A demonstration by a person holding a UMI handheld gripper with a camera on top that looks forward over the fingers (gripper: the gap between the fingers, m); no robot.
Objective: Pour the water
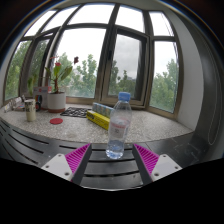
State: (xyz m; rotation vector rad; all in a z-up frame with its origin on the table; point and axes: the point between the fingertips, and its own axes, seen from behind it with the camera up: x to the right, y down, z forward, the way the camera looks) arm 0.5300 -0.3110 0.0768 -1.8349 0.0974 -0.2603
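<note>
A bay window (110, 55) with several panes is seen beyond everything else, with green trees visible through the glass. Below it a pale stone-like windowsill (150, 122) is spread across the view, and nearer to the camera a grey tabletop (110, 170) with ribbed lines is seen.

One tool (110, 160) is shown, with two fingers, each bearing a magenta pad (78, 157). The fingers are held wide apart and nothing is gripped by them.

One clear plastic water bottle (119, 127) with a blue cap is found standing upright just ahead of the fingers, roughly midway between them, with a gap left at either side. A pale label band is wrapped around its middle, but no writing can be read on it.

One potted plant (56, 88) with pink flowers is placed in a white pot on the sill, well apart from the bottle. One yellow object (98, 118) is laid just behind and beside the bottle. One dark flat object (76, 112) is laid between the pot and the yellow object. One small cup (31, 111) is set near the pot. One small red item (56, 121) is seen lying on the sill in front of the pot.
</note>
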